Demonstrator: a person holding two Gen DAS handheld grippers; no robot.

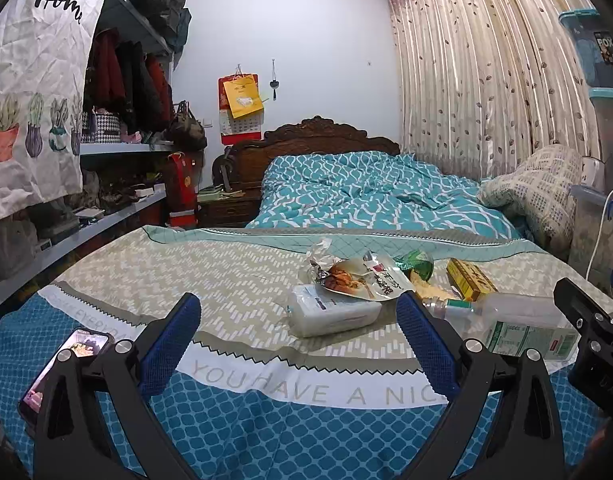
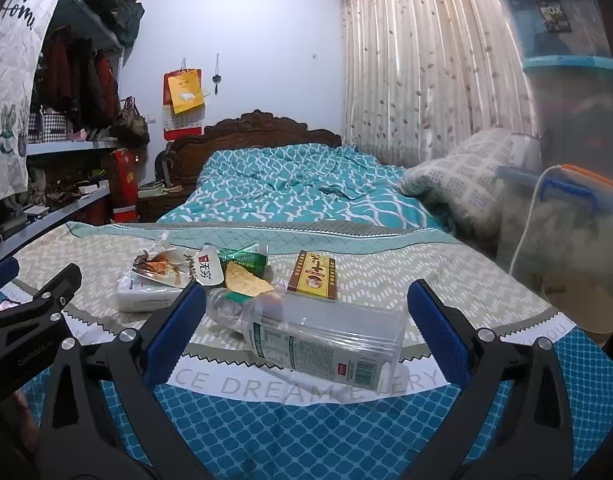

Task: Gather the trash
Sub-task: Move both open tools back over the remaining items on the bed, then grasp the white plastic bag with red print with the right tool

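Both grippers spread wide and empty: left gripper point(image 1: 298, 344) low over the cloth point(image 1: 226, 280), right gripper point(image 2: 306, 328) framing the bottle point(image 2: 306, 336) without touching it. Trash in a loose heap mid-cloth: bottle lying on its side nearest, tissue pack point(image 1: 332, 310) under a snack wrapper point(image 1: 358, 276), yellow box point(image 2: 313, 276) behind, green wrapper point(image 2: 246, 258) and a chip-like scrap point(image 2: 242, 280) between.

Likely step in hand: first pick, probably the bottle for the right side. Best taken across the body rather than the neck (clear plastic, round, prone to rolling), squeezed gently so it does not pop out. For the left, the wrapper off the top before the pack beneath. No bin visible in either view, so drop point unknown.

Only in the left view: a phone point(image 1: 62, 372) lying at the near left edge (not trash, to be left alone). Only in the right view: a paper cup point(image 2: 582, 312) at the far right edge, and the box face seen squarely.
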